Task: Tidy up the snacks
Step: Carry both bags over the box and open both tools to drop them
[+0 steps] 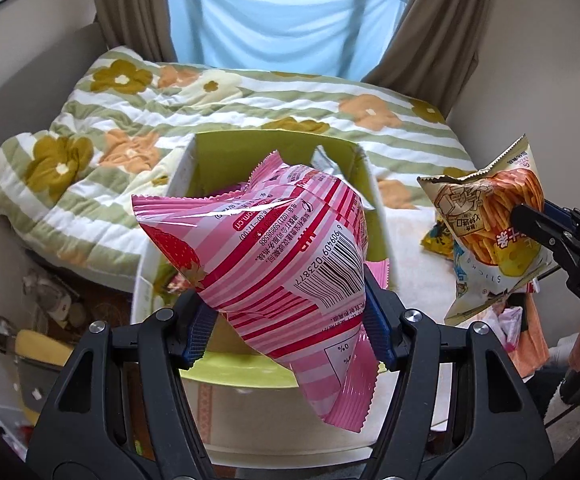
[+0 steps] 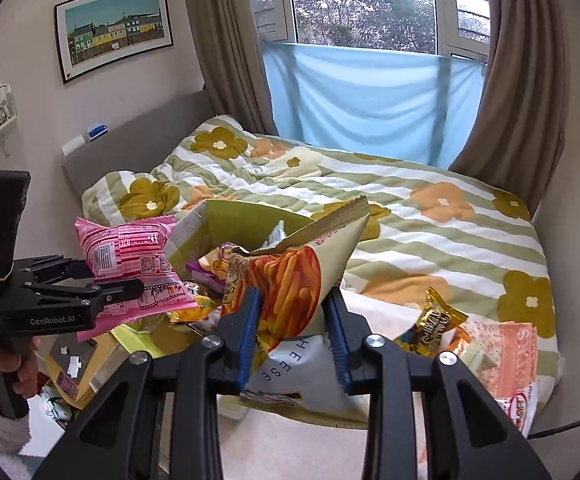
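Observation:
My left gripper (image 1: 290, 312) is shut on a pink striped strawberry snack bag (image 1: 274, 248), held in the air over an open green-lined cardboard box (image 1: 278, 148) on the bed. The same pink bag (image 2: 130, 256) and the left gripper (image 2: 102, 280) show at the left of the right wrist view. My right gripper (image 2: 294, 332) is shut on a cream bag of cheese sticks (image 2: 290, 280) with orange sticks printed on it. This bag (image 1: 494, 224) hangs at the right of the left wrist view, pinched by the right gripper (image 1: 530, 220).
Several snack packs lie in the box (image 2: 210, 268). A gold pack (image 2: 434, 320) and a pink wafer pack (image 2: 510, 356) rest on the bed's near right. A floral quilt (image 2: 410, 208) covers the bed. Clutter (image 1: 50, 304) sits on the floor at the left.

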Action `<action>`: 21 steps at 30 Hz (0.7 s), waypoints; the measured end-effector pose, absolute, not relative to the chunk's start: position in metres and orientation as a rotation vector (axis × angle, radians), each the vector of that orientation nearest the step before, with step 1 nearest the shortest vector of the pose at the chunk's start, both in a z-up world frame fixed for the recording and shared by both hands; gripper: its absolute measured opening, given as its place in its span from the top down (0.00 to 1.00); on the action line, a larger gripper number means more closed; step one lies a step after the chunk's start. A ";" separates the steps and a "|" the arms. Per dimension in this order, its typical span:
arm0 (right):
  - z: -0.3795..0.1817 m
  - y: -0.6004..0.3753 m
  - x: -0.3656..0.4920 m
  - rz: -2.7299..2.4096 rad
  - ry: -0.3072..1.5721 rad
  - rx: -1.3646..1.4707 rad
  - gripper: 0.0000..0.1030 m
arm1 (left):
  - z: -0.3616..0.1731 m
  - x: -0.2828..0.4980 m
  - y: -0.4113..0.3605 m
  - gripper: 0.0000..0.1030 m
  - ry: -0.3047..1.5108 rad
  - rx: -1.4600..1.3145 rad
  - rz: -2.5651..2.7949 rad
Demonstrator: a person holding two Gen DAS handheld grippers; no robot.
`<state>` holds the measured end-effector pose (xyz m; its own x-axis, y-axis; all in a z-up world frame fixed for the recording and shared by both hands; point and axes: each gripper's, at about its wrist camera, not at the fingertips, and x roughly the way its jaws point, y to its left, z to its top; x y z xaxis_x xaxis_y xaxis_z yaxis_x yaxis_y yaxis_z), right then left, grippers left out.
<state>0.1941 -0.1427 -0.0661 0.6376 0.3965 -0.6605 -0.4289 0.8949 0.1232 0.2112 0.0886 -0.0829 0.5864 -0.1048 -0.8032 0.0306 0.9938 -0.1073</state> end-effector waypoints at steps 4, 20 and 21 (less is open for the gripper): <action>-0.073 -0.102 0.203 0.468 0.760 -0.025 0.71 | -0.096 0.228 0.129 0.41 0.985 -0.056 -0.093; -0.113 -0.048 0.207 0.361 0.892 0.019 0.71 | -0.140 0.236 0.155 0.00 1.066 0.003 -0.289; -0.113 -0.047 0.206 0.361 0.891 0.019 0.71 | -0.137 0.233 0.156 0.00 1.060 -0.006 -0.293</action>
